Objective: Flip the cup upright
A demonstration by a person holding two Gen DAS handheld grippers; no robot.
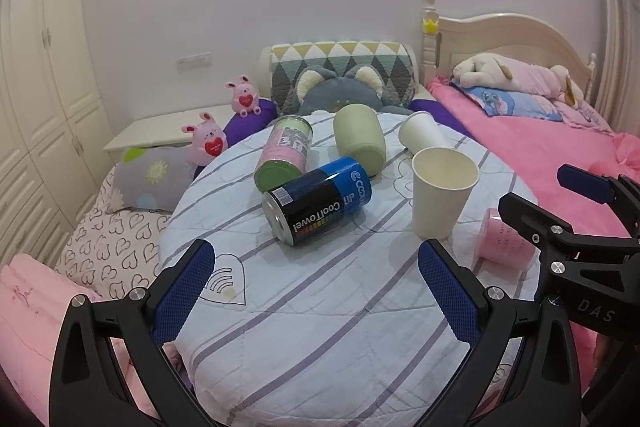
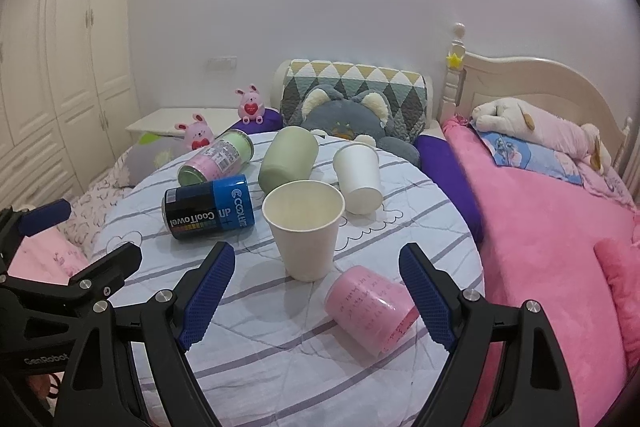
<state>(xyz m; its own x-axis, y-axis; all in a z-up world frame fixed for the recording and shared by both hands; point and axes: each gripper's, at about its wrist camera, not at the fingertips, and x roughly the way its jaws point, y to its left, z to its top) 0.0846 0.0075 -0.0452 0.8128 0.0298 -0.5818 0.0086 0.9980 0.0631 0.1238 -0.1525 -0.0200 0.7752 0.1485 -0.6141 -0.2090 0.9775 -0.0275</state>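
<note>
On the round cushion point(image 2: 280, 347), an upright paper cup point(image 2: 304, 227) stood centrally; a can point(image 2: 208, 207) lay left, a tipped cup point(image 2: 370, 307) near right, another point(image 2: 358, 177) farther behind.

Left wrist cam sits low behind its tongs point(image 1: 316, 291), facing fwd over the round striped surface point(image 1: 320, 327) toward wall & headboard; right tongs point(image 1: 560, 211) intrude at its right edge. Right wrist cam looks the same way from beside it, its tongs point(image 2: 316, 291) low in frame, left tongs point(image 2: 86, 231) at its left edge. Both are close to the near rim. Shared: paper cup point(image 1: 442, 193) point(image 2: 306, 229) just ahead of tongs, blue can point(image 1: 318, 201) point(image 2: 208, 207), pink bed point(image 1: 532, 143) point(image 2: 540, 219).
</note>
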